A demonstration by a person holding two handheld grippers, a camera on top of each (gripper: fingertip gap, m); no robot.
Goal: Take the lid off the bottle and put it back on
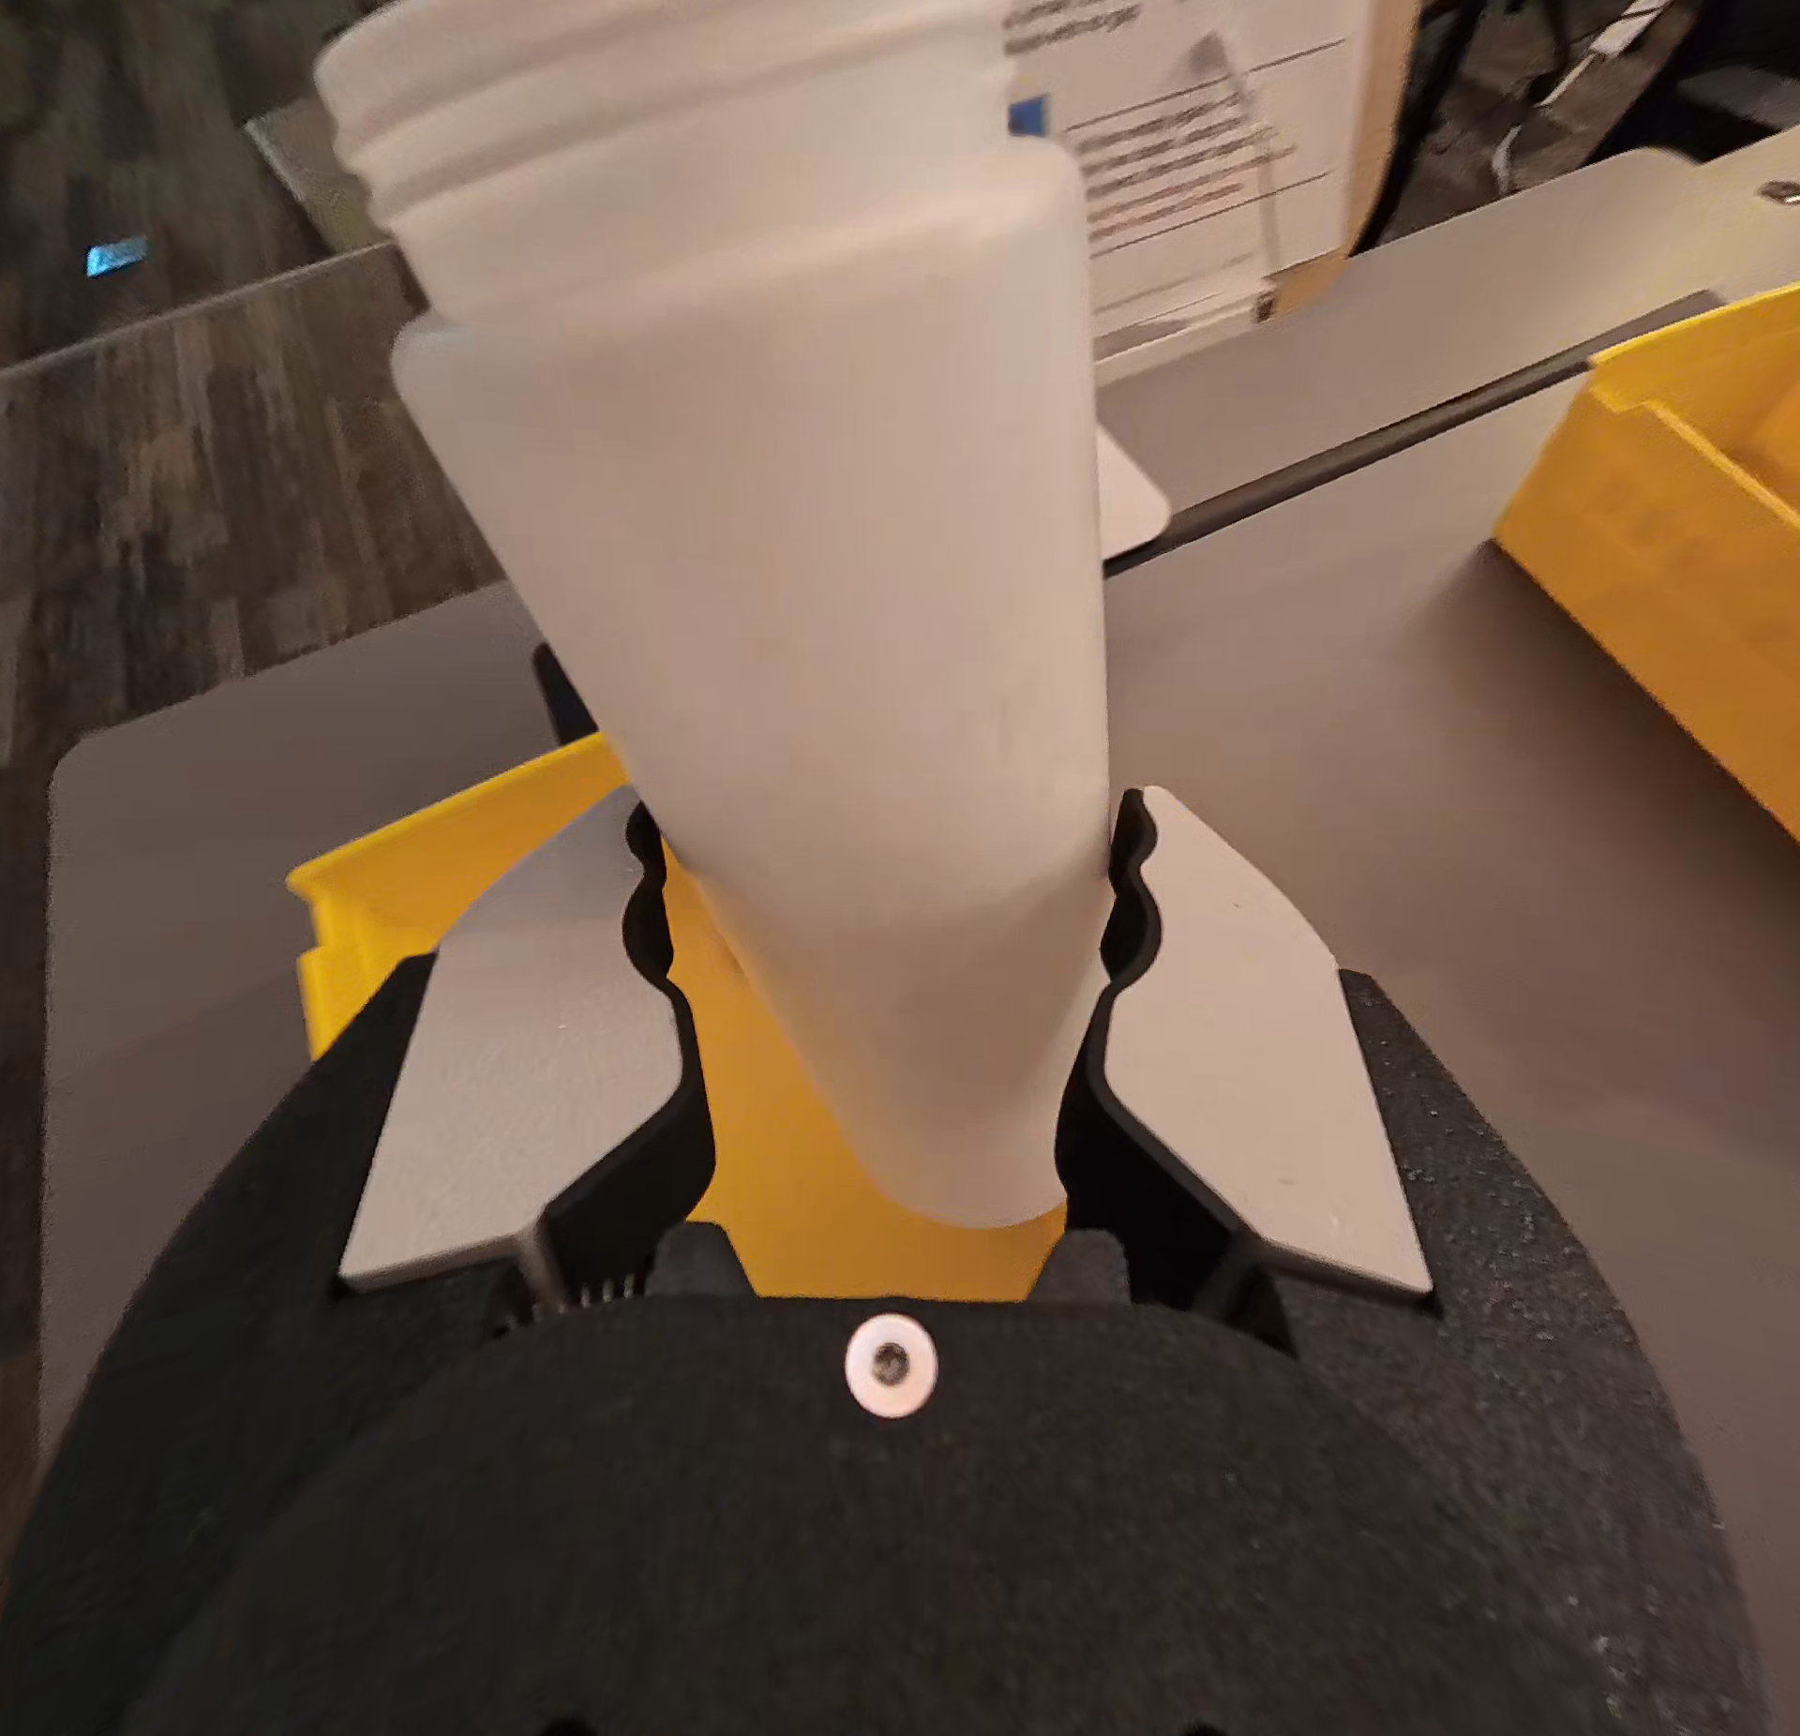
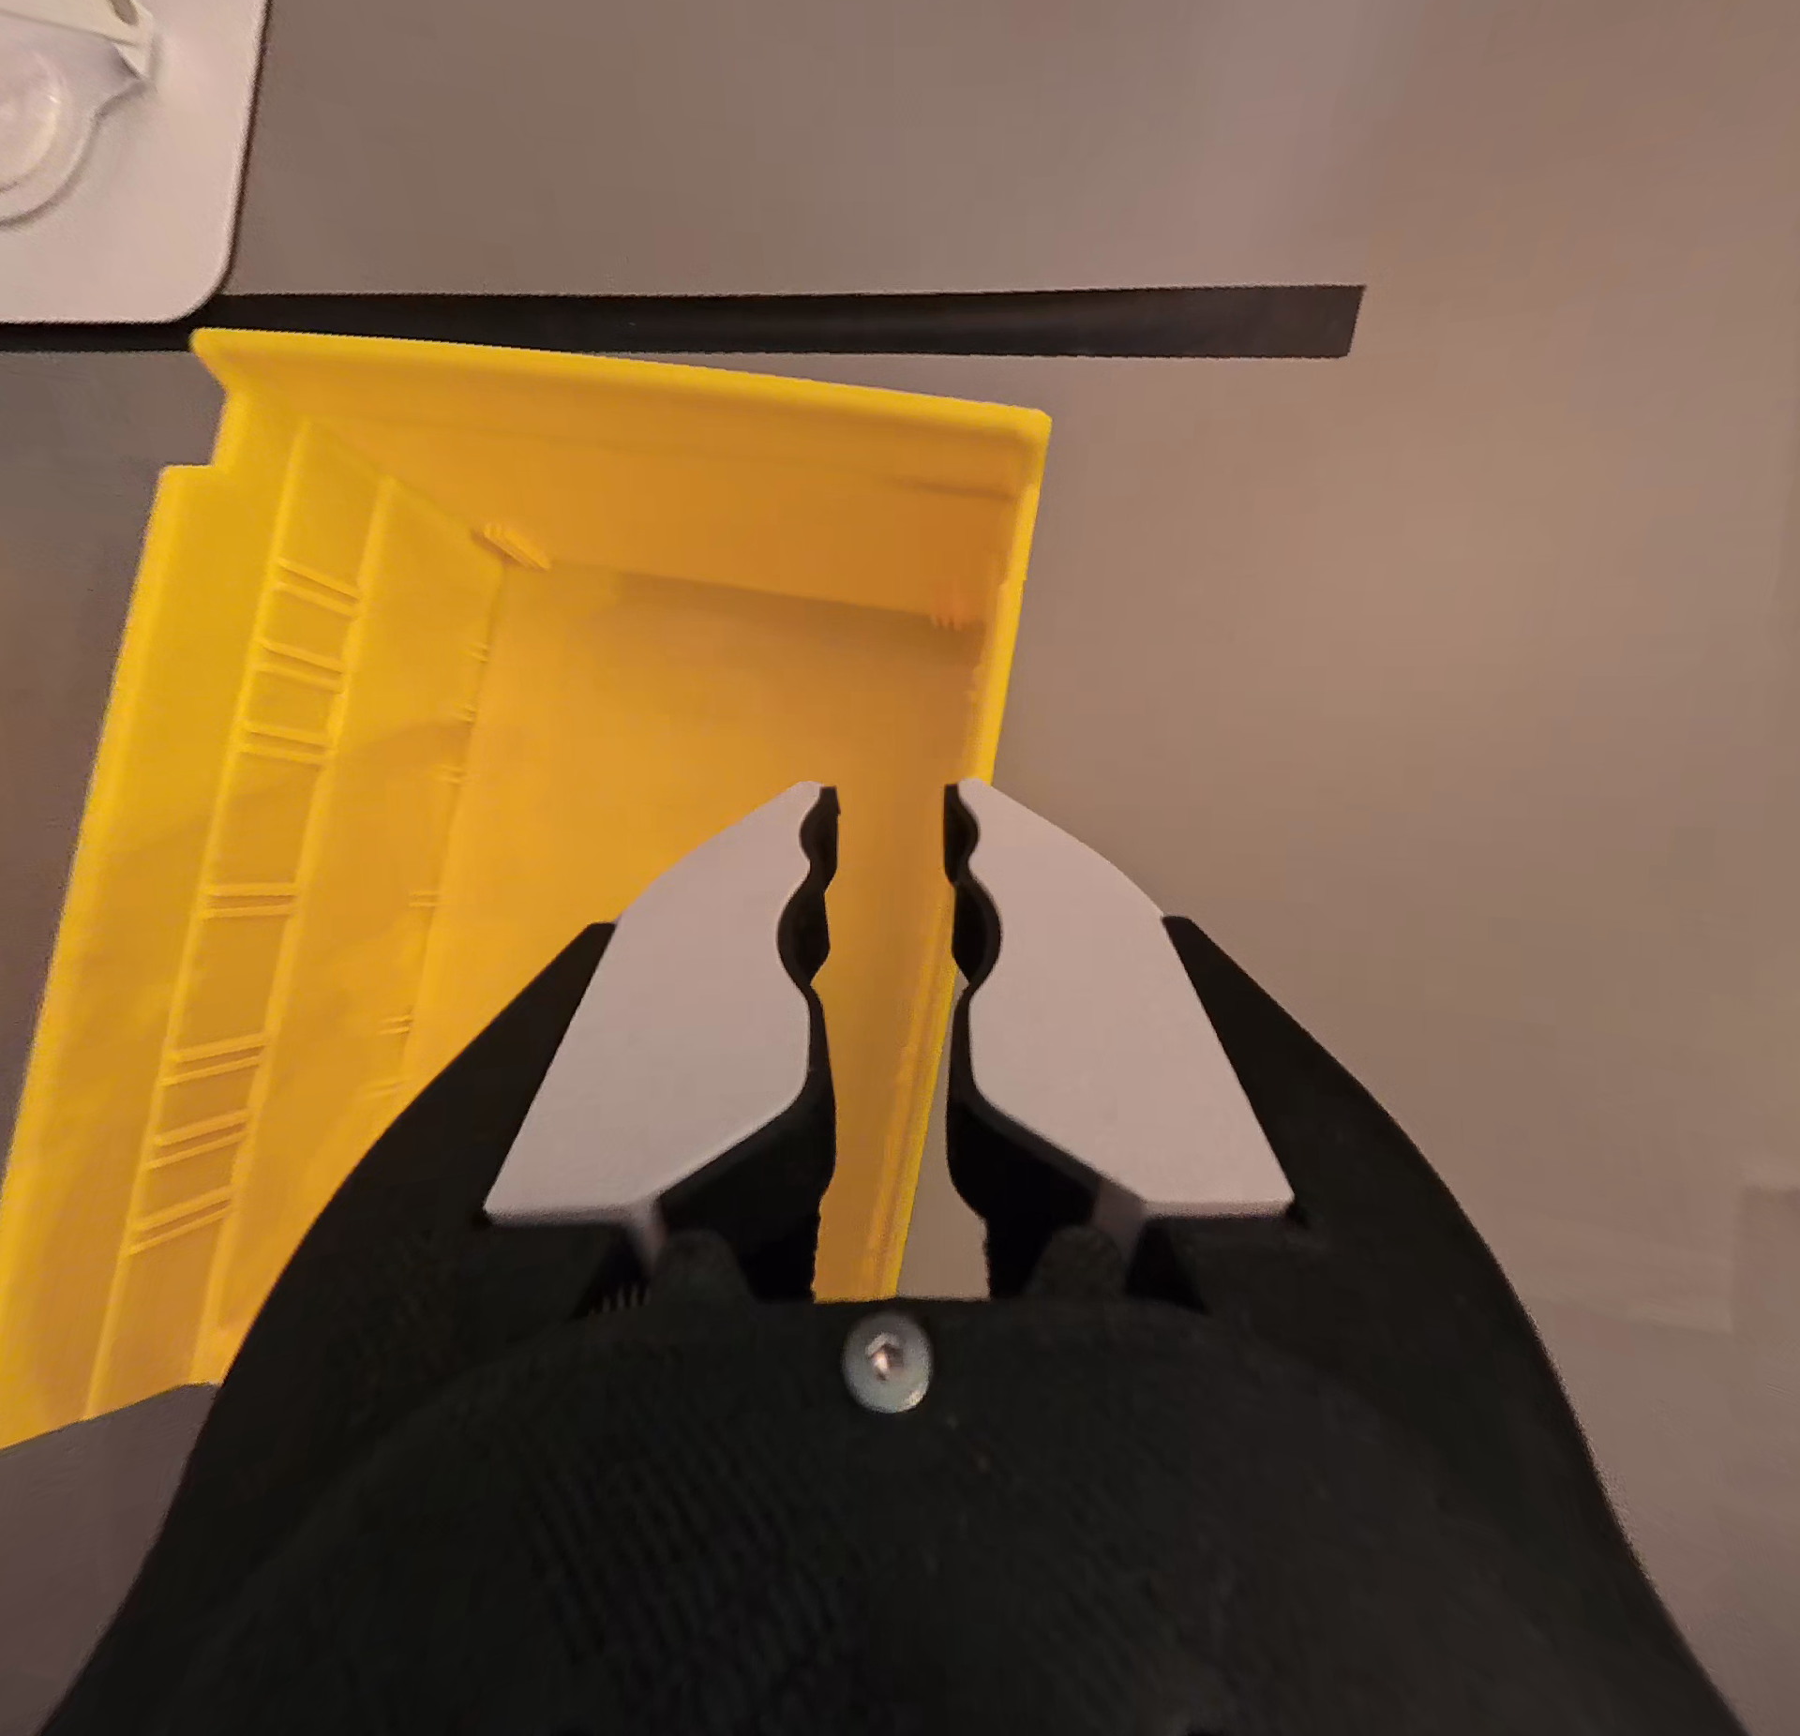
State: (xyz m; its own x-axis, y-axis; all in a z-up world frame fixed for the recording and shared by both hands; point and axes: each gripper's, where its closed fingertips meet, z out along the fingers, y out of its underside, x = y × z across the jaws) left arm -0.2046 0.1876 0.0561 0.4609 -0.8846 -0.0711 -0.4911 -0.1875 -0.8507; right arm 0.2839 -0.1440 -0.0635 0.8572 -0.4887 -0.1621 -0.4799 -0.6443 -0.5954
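**Bottle held open-necked, lid nowhere in view**

Here, a white plastic bottle [image 1: 779, 569] is clamped low on its body by the left gripper [image 1: 881, 910], one finger pressing each side. The bottle's long axis runs up and away from that gripper, leaning a little to the left, so its wide threaded neck sits at the top of the left wrist view. The neck is bare: no lid is on it, and no lid shows in either view, so where it lies cannot be told.

The right gripper [image 2: 888, 871] holds nothing. Its jaws stand slightly apart with only a narrow gap between them, and it hovers pointing down over a yellow bin [image 2: 604, 715], above the bin's right wall. The bin looks empty inside.

Judging by this, the lid is off and the step to come is fetching it and bringing it to the neck; the free right gripper is the one available for that.

Around them is a grey table [image 2: 1364, 618] crossed by a dark strip [image 2: 779, 324]. A second yellow bin [image 1: 438, 900] sits directly under the held bottle. Papers with printing [image 1: 1198, 131] stand behind the bottle's neck, close enough to matter if the bottle swings back
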